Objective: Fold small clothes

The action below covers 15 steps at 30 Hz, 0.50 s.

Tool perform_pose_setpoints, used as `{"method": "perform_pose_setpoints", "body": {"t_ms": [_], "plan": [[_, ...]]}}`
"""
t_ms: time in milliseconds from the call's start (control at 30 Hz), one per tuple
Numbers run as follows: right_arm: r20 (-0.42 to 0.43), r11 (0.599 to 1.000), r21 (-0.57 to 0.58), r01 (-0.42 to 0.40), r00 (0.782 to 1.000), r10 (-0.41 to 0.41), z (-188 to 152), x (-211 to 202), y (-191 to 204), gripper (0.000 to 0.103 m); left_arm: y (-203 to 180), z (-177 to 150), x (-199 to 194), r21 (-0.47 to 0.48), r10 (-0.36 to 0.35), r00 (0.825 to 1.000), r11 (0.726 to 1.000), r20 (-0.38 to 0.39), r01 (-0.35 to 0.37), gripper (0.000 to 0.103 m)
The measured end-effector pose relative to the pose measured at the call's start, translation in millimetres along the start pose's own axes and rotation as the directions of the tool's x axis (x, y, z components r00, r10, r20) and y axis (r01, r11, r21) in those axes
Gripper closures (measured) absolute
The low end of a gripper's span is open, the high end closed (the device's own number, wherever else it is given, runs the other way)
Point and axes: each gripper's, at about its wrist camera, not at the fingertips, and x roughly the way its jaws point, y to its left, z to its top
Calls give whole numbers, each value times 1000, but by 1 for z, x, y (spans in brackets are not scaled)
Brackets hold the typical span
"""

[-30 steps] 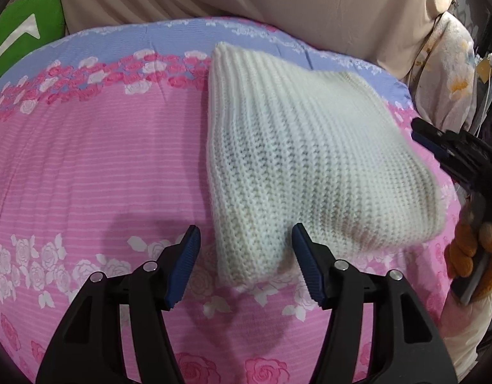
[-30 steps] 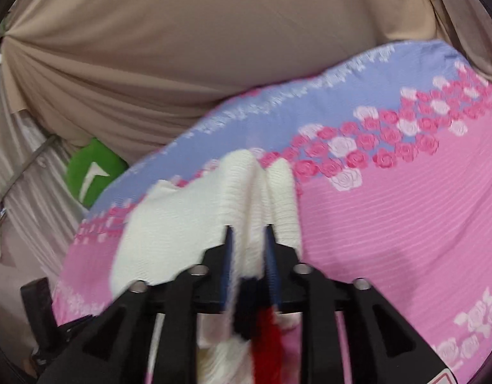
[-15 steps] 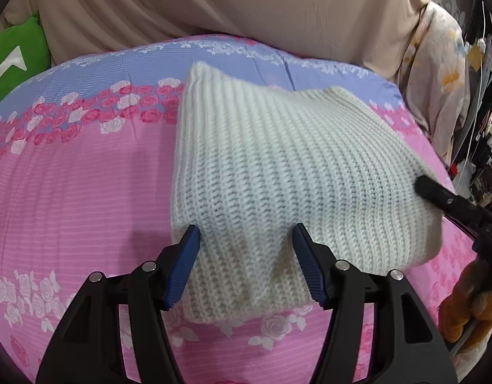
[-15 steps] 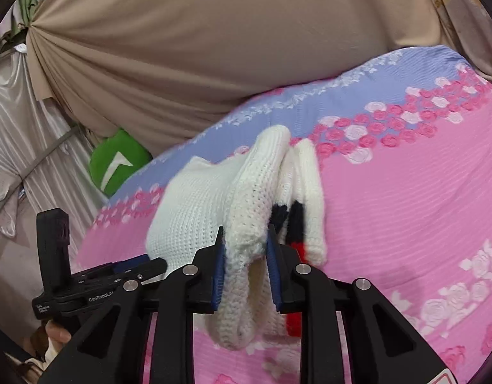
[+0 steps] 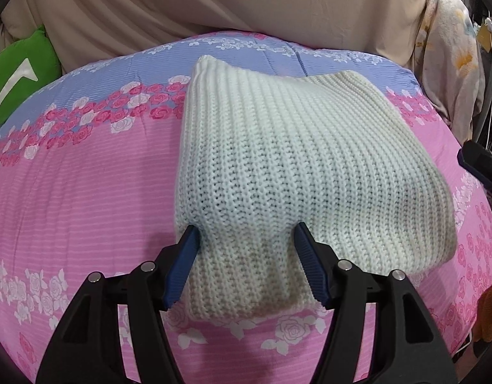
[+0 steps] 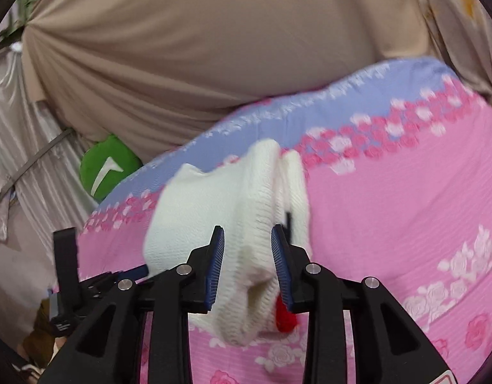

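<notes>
While the white knit sweater (image 5: 297,172) lies folded on the pink floral bedspread (image 5: 79,185), the left gripper (image 5: 244,264) straddles its near edge, jaws spread. The right gripper (image 6: 247,265) has jaws parted around the sweater's side fold, seemingly releasing; next, both should withdraw without dragging the layers.

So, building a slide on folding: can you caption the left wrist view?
Left gripper, jaws open, straddles the near edge of a folded cream knit garment on a pink rose-print bedspread.

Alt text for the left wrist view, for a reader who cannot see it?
A folded cream knit garment lies on a pink rose-print bedsheet, its near edge between the open blue-padded fingers of the left gripper. Beige drapery hangs behind, a green cushion sits far left, and the right gripper pokes in at the right edge.
</notes>
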Motion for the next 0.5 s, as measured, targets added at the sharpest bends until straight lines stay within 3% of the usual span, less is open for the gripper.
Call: {"method": "perform_pose_setpoints", "body": {"t_ms": [100, 167, 267, 367, 500], "plan": [[-127, 994, -85, 62, 989, -72, -12, 42, 6, 73, 0, 1, 1, -4, 7, 1000, 1000, -4, -7, 43], [-155, 993, -92, 78, 984, -92, -20, 63, -2, 81, 1, 2, 3, -13, 2, 1000, 1000, -10, -2, 42], [-127, 998, -36, 56, 990, -60, -10, 45, 0, 77, 11, 4, 0, -50, -28, 999, 998, -26, 27, 41], [-85, 994, -106, 15, 996, -24, -8, 14, 25, 73, 22, 2, -21, -90, -74, 997, 993, -12, 72, 41], [-169, 981, -190, -39, 986, 7, -31, 20, 48, 73, 20, -6, -39, -80, -95, 995, 992, 3, 95, 41]]}}
